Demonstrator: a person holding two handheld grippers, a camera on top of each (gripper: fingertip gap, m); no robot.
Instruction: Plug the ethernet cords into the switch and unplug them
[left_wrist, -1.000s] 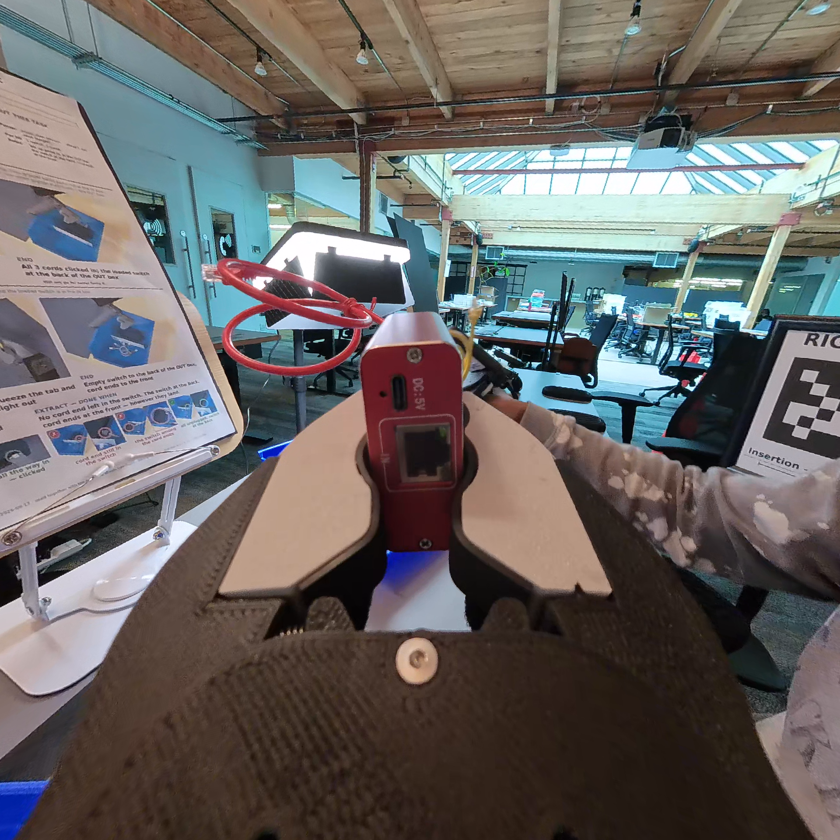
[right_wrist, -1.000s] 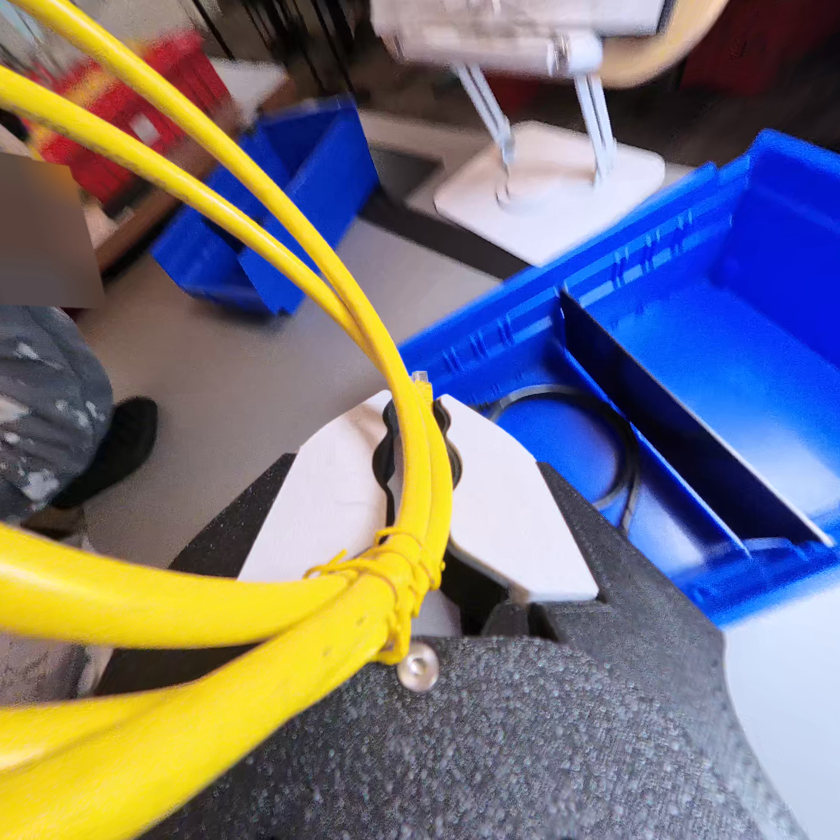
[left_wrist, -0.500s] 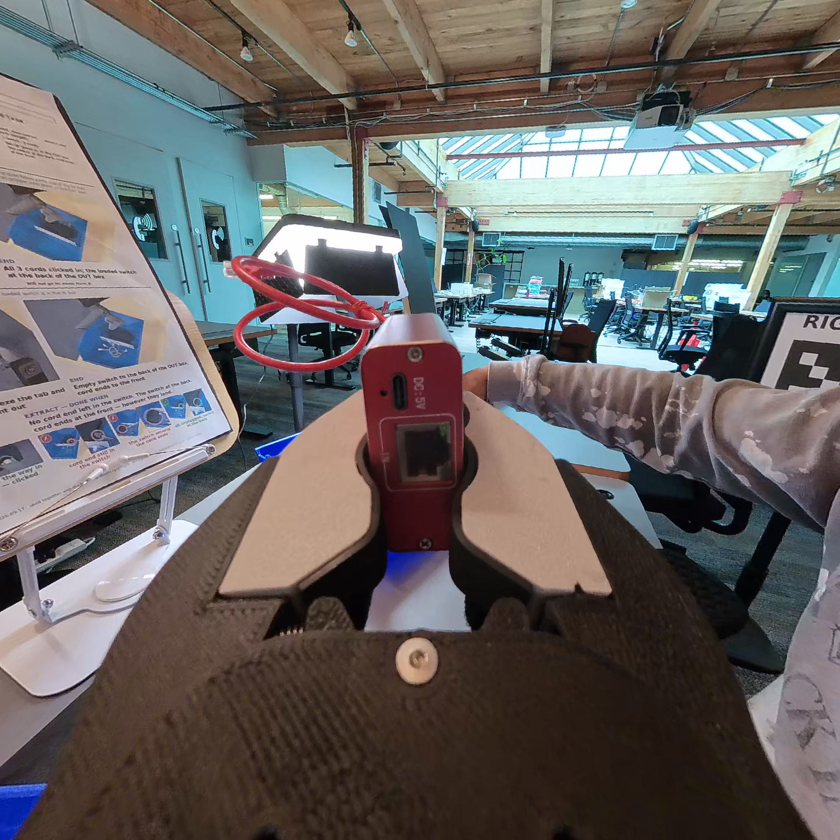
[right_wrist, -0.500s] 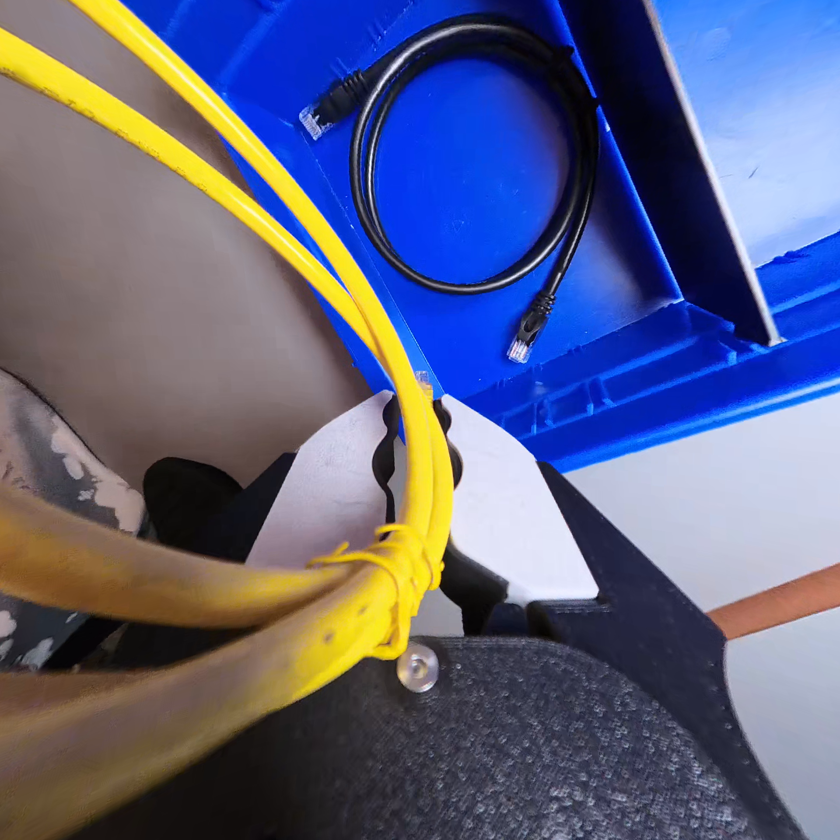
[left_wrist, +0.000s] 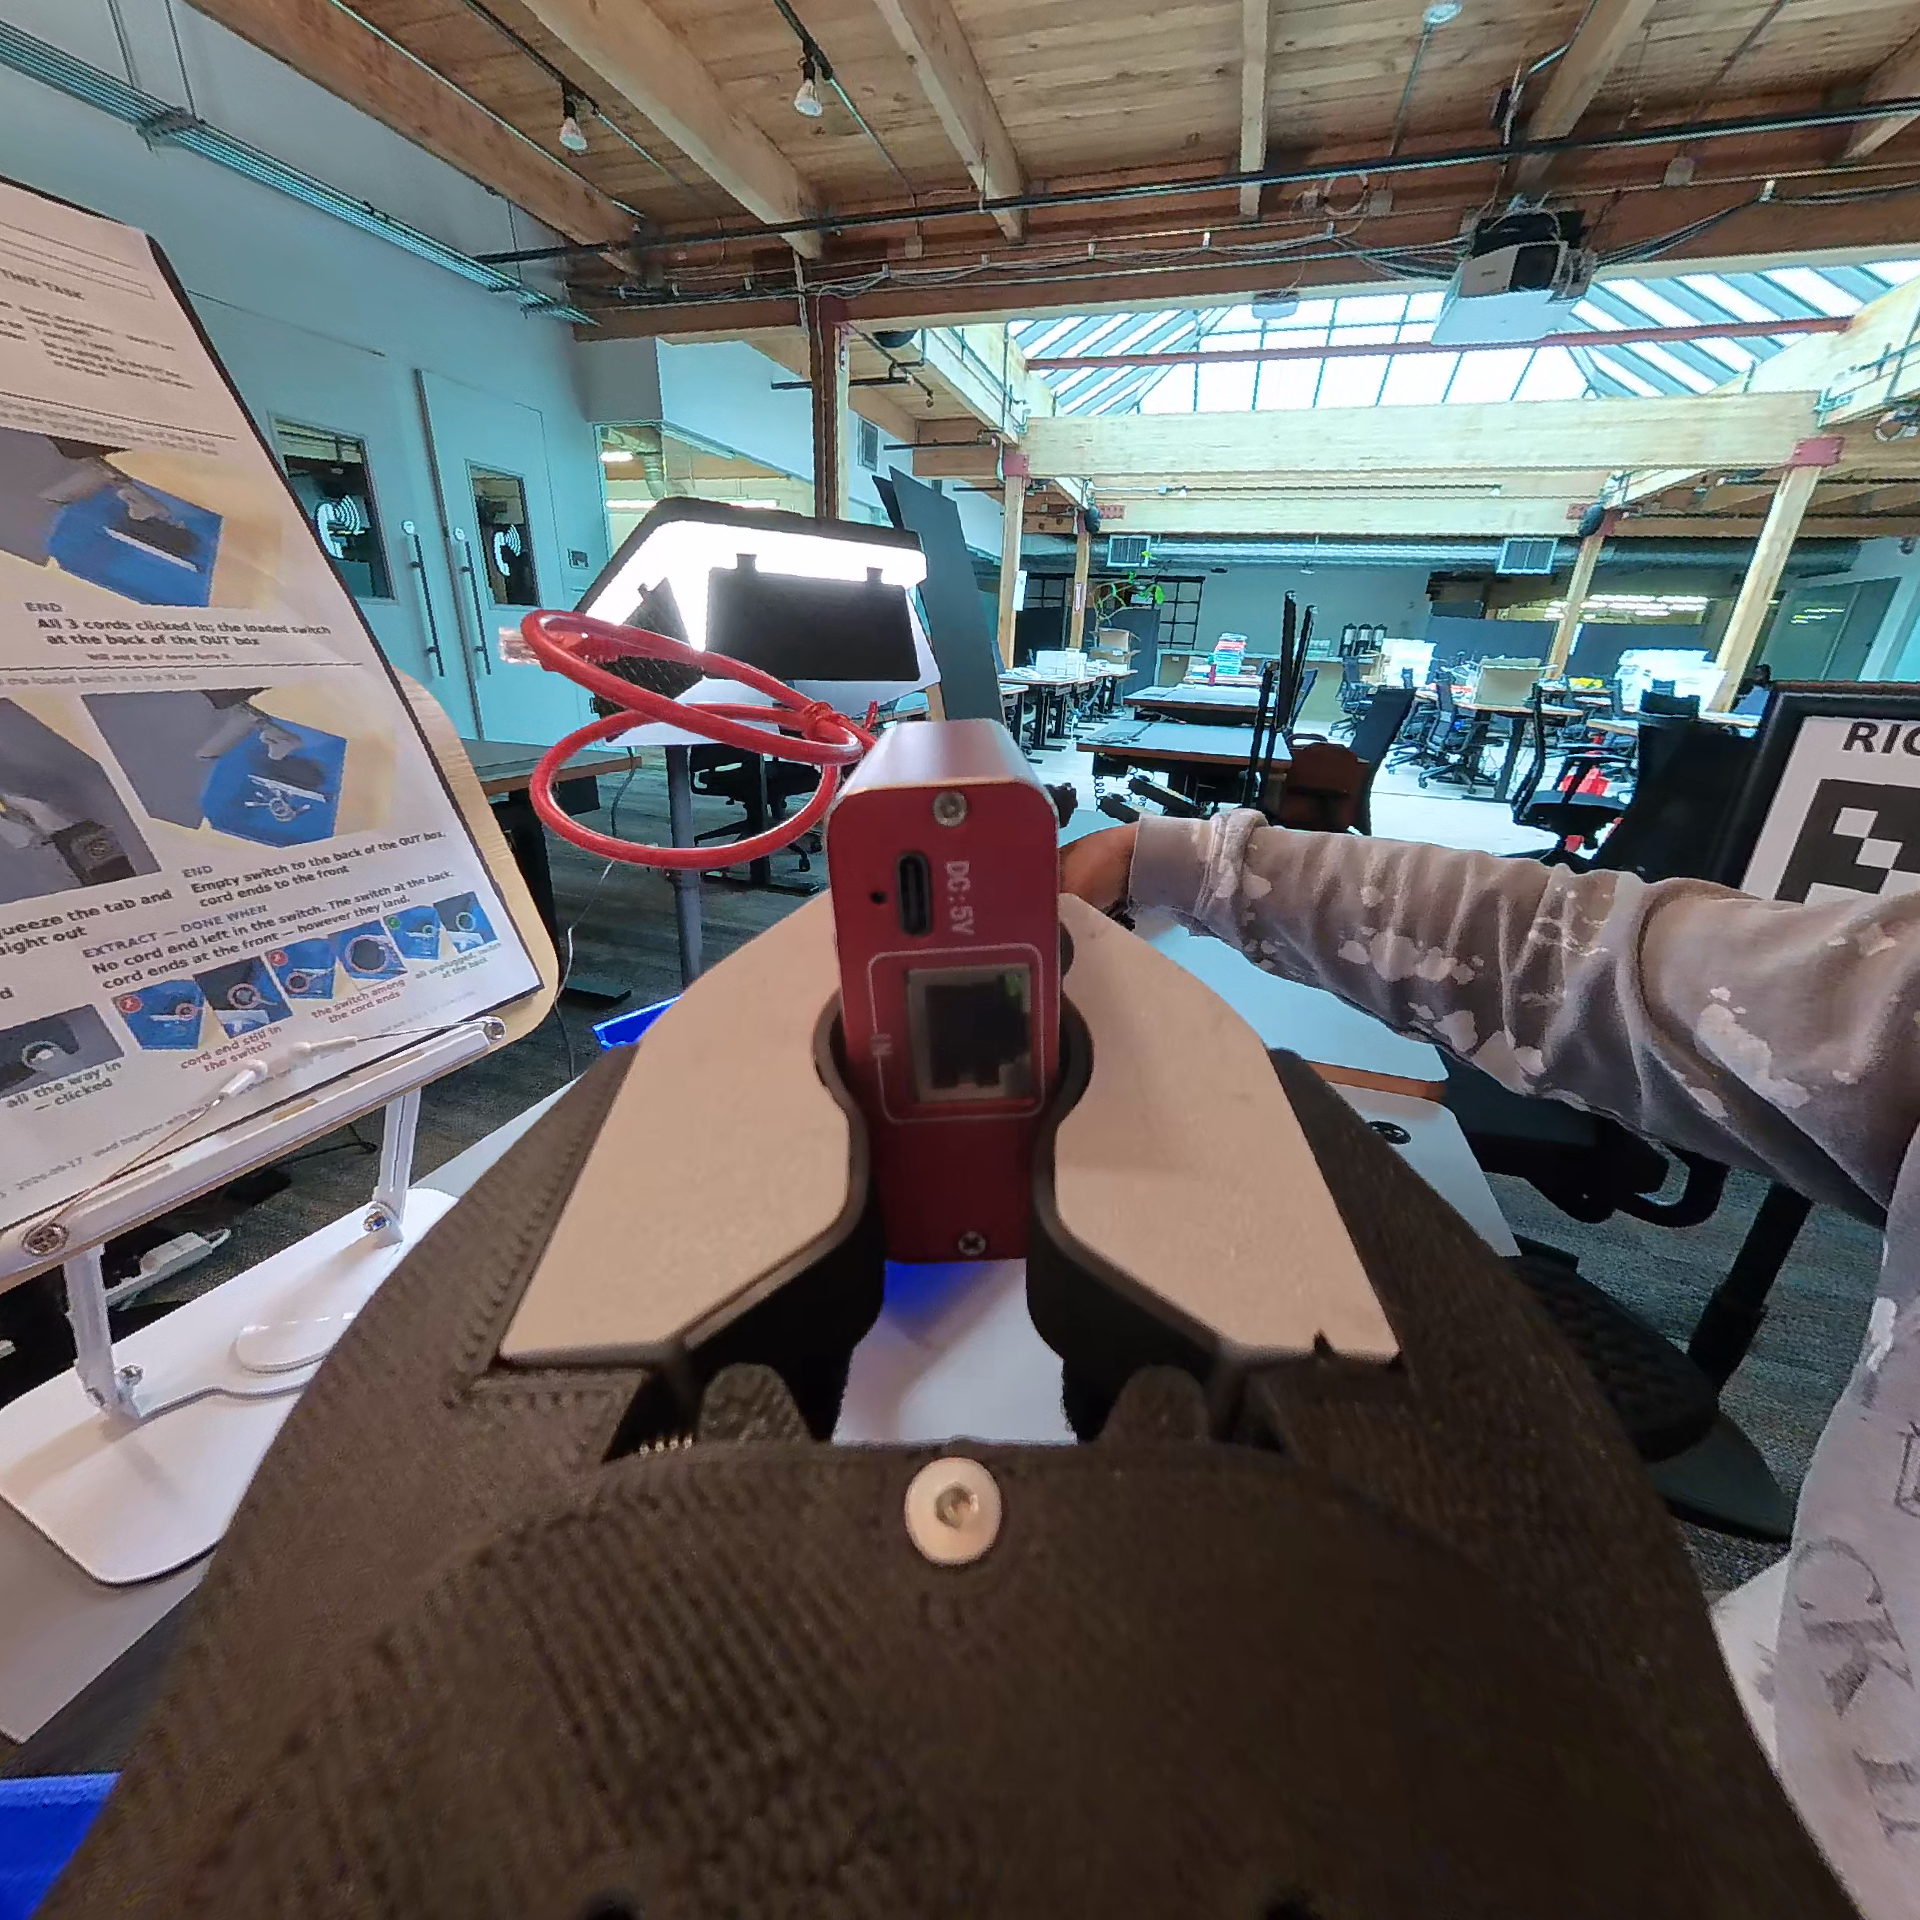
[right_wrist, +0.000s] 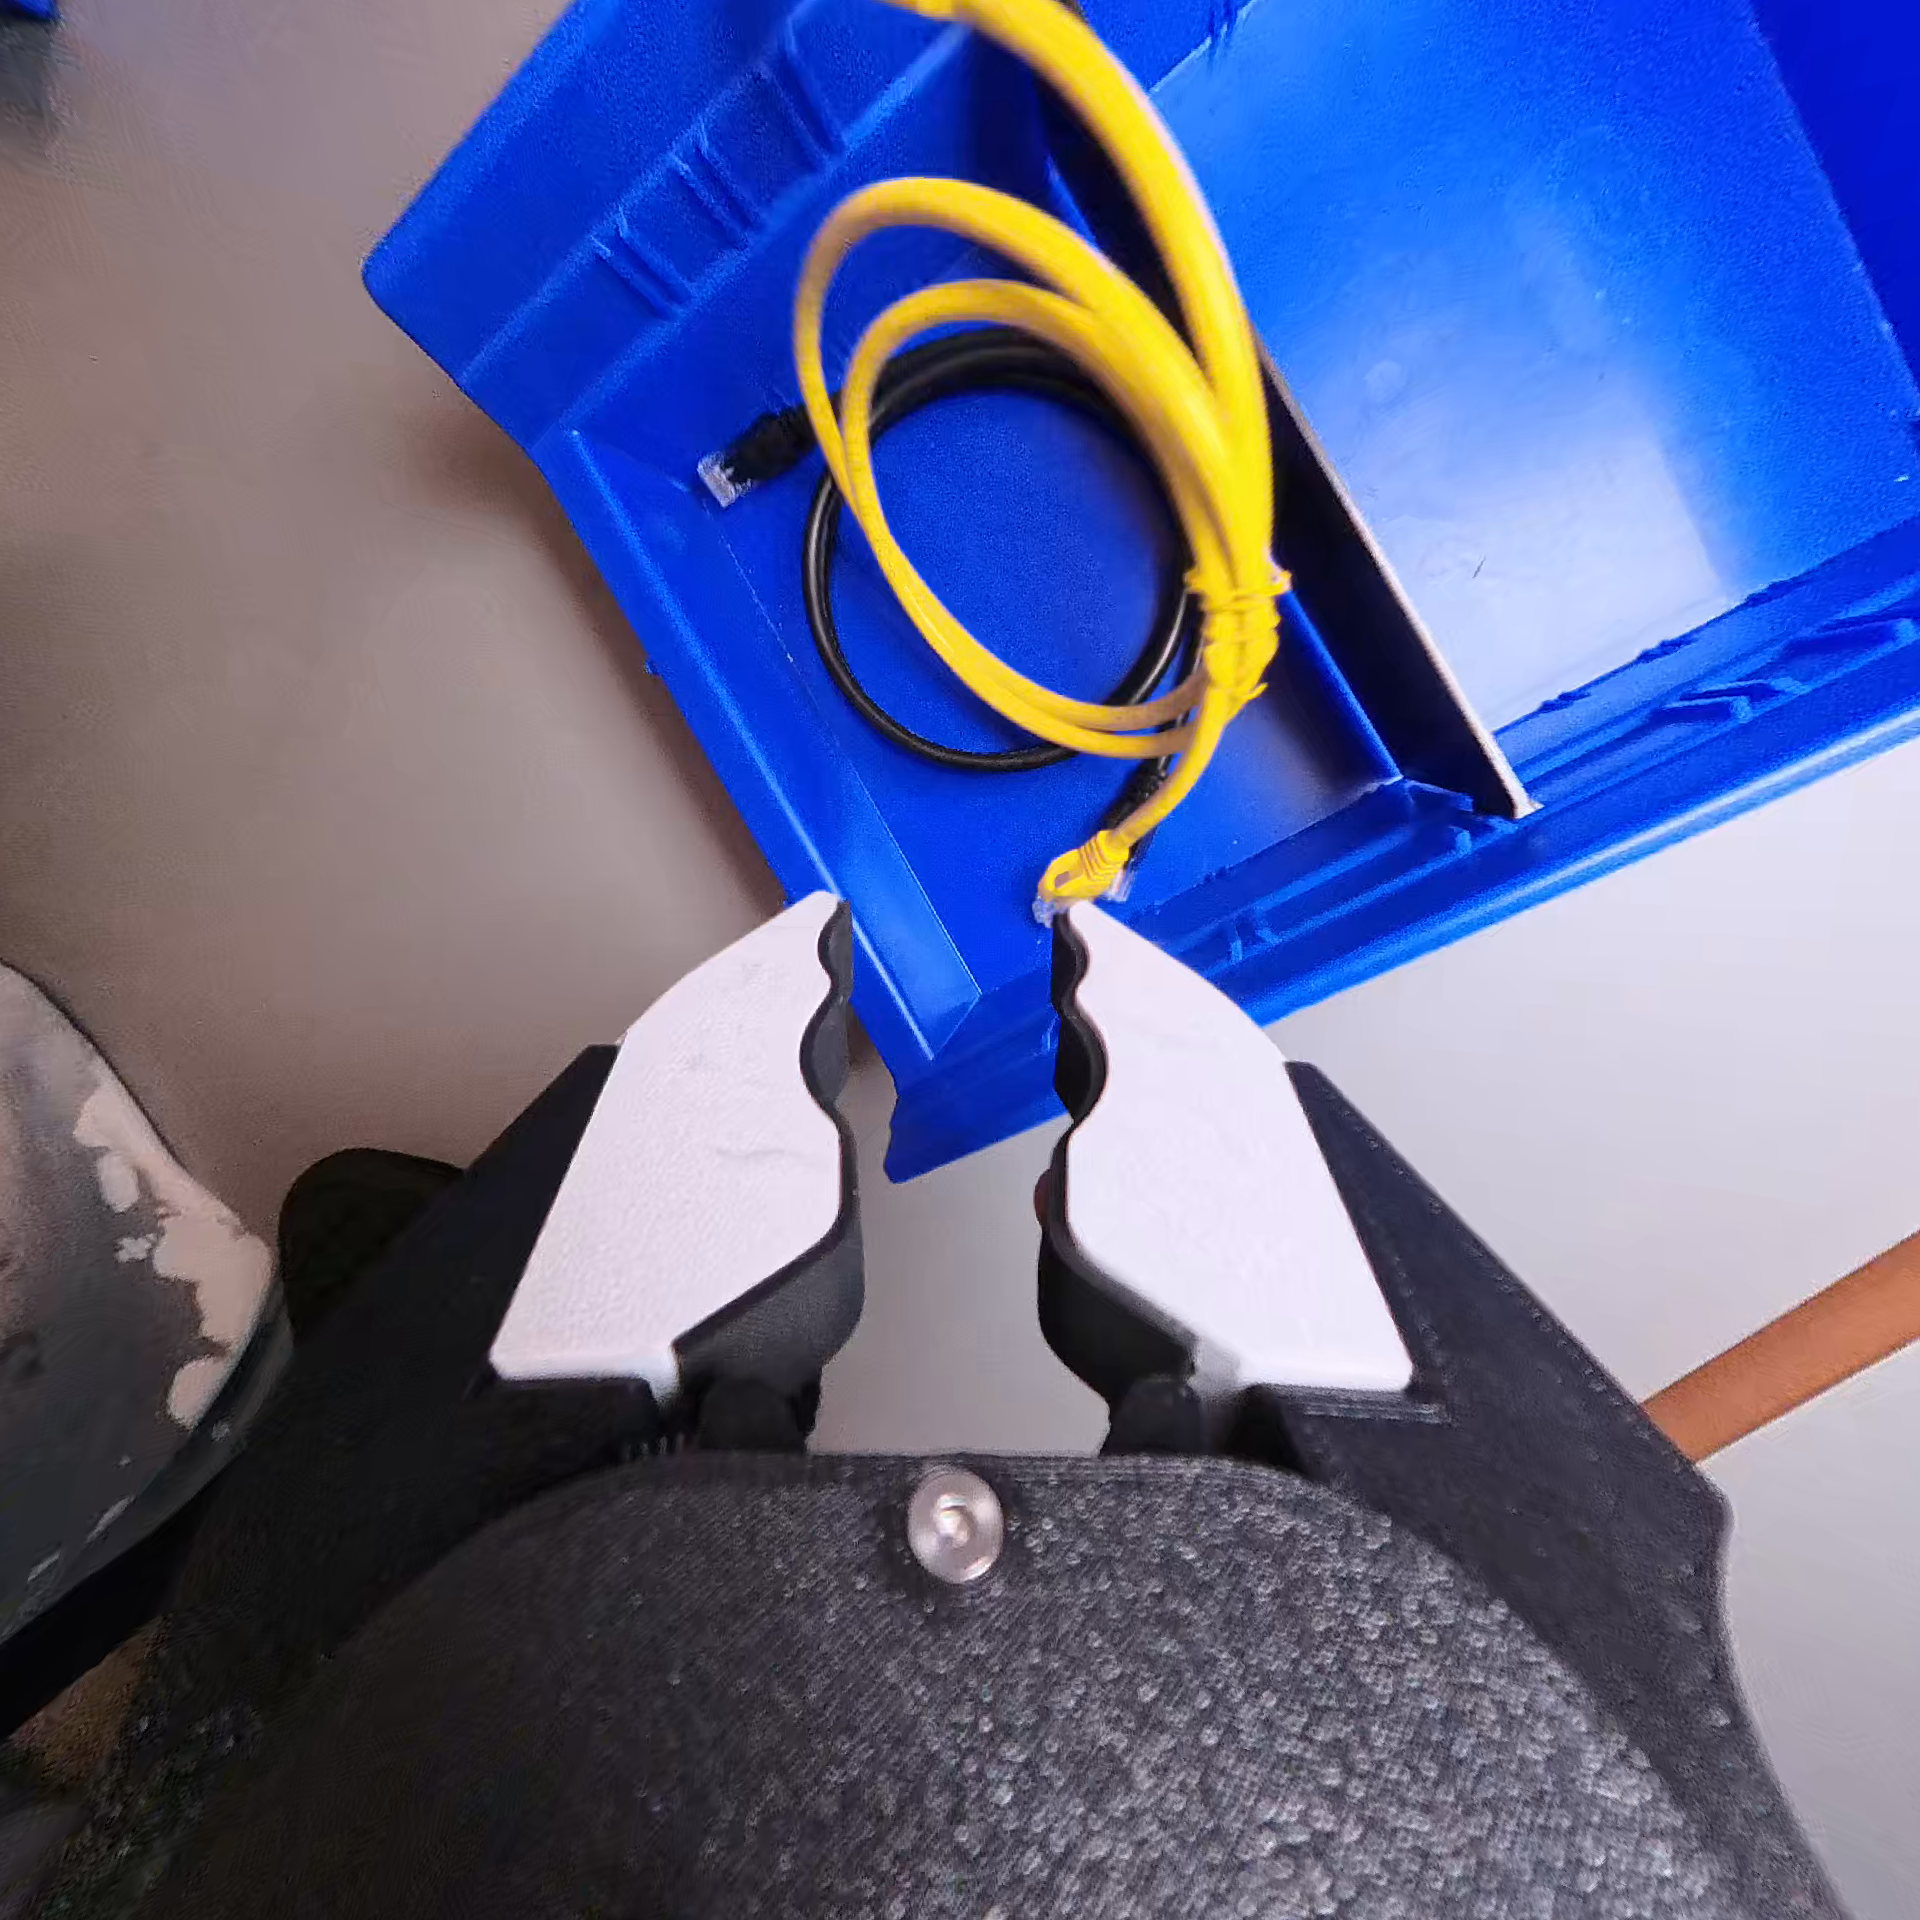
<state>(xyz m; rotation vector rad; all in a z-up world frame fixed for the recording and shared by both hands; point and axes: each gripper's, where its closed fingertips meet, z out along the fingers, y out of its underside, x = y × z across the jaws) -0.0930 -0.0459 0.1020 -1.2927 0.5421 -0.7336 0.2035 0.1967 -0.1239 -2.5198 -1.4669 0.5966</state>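
My left gripper (left_wrist: 951, 920) is shut on a red switch (left_wrist: 945, 810) and holds it upright in the air, one empty port facing the camera. A coiled red ethernet cord (left_wrist: 686, 753) sticks out from the switch's far side. My right gripper (right_wrist: 951, 920) is open and empty, above the near corner of a blue bin (right_wrist: 665, 520). A coiled yellow cord (right_wrist: 1236, 613) hangs loose into the bin's front compartment, its plug (right_wrist: 1081, 878) by my right fingertip. It lies over a coiled black cord (right_wrist: 818, 603) on the bin floor.
A divider (right_wrist: 1382, 582) splits the bin; the compartment behind it shows nothing inside. An instruction board on a white stand (left_wrist: 208, 831) is at the left. A person's sleeved arm (left_wrist: 1507, 977) reaches across at the right, in front of a black-and-white marker sign (left_wrist: 1839, 821).
My right gripper has opened and let go of the yellow cord, which has dropped into the bin over the black cord. My left gripper still holds the switch, nearly still.
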